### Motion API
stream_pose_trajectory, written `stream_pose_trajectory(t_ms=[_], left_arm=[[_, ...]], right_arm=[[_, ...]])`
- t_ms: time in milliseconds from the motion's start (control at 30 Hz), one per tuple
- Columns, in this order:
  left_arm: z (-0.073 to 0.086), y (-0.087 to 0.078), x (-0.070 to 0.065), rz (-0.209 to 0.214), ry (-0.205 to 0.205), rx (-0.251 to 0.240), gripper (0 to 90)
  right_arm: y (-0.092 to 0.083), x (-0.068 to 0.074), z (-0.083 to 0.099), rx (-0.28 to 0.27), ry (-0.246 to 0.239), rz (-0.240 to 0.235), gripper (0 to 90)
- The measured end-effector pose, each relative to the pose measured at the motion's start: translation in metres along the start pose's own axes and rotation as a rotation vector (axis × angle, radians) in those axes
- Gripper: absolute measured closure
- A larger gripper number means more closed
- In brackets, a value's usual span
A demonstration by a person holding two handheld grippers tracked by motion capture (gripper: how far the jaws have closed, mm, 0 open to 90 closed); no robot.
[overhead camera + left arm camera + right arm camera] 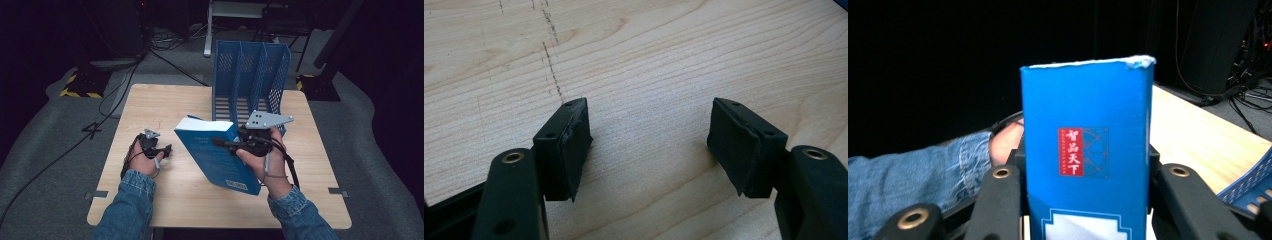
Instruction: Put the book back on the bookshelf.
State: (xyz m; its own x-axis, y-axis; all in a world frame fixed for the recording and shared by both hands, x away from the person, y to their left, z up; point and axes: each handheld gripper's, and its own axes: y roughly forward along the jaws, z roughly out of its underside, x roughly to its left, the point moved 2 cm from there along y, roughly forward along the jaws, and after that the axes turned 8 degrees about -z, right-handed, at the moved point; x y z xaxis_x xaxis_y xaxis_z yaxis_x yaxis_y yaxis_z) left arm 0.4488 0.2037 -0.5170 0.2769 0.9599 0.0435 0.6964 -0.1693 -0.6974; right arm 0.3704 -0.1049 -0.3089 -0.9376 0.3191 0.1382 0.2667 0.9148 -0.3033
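A: Where is the blue book [215,155] right now?

B: Clamped in the right gripper [235,145]. Its jaws pinch the thick book across the spine, one jaw on each cover. In the right gripper view the spine [1087,150] stands upright between the two black jaws, with a red label with white characters facing the camera and the white page edges at the top.

A: Is the book resting on the table [165,105]?

B: From the high view it looks tilted: the white page block leans up and away from the person, and the lower corner points down to the wooden top just below the gripper. Whether that corner touches the wood, I cannot tell.

A: And the blue file rack [250,75]?

B: It stands just beyond the right gripper, at the table's far edge, its slots open towards the book. In the right gripper view one mesh corner of it [1248,185] shows at the lower right, beside the right-hand jaw.

A: What about the left gripper [162,150]?

B: It is spread apart and holds nothing. In the left gripper view its two black pads [571,145] stand wide, with bare wood grain [649,100] between and beyond them. It sits low over the table, off to the book's left side, well clear of the cover. A denim sleeve [132,200] leads back from it.
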Motion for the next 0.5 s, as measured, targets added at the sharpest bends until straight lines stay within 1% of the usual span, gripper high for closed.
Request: stream_pose_trajectory(t_ms=[67,233,333,500], left_arm=[[-0.001,0.002,-0.004,-0.023,0.019,-0.003,33.5],[-0.003,0.003,-0.004,-0.027,0.016,0.003,32.0],[-0.003,0.004,-0.003,-0.019,0.016,0.005,31.1],[-0.004,0.005,-0.003,-0.022,0.020,0.004,30.0]], right_arm=[[-0.002,-0.003,-0.003,-0.013,0.009,0.011,61.4],[-0.004,-0.013,-0.012,-0.041,0.016,0.040,61.4],[-0.005,-0.019,-0.019,-0.054,0.018,0.059,61.4],[-0.008,-0.032,-0.034,-0.075,0.021,0.093,61.4]])
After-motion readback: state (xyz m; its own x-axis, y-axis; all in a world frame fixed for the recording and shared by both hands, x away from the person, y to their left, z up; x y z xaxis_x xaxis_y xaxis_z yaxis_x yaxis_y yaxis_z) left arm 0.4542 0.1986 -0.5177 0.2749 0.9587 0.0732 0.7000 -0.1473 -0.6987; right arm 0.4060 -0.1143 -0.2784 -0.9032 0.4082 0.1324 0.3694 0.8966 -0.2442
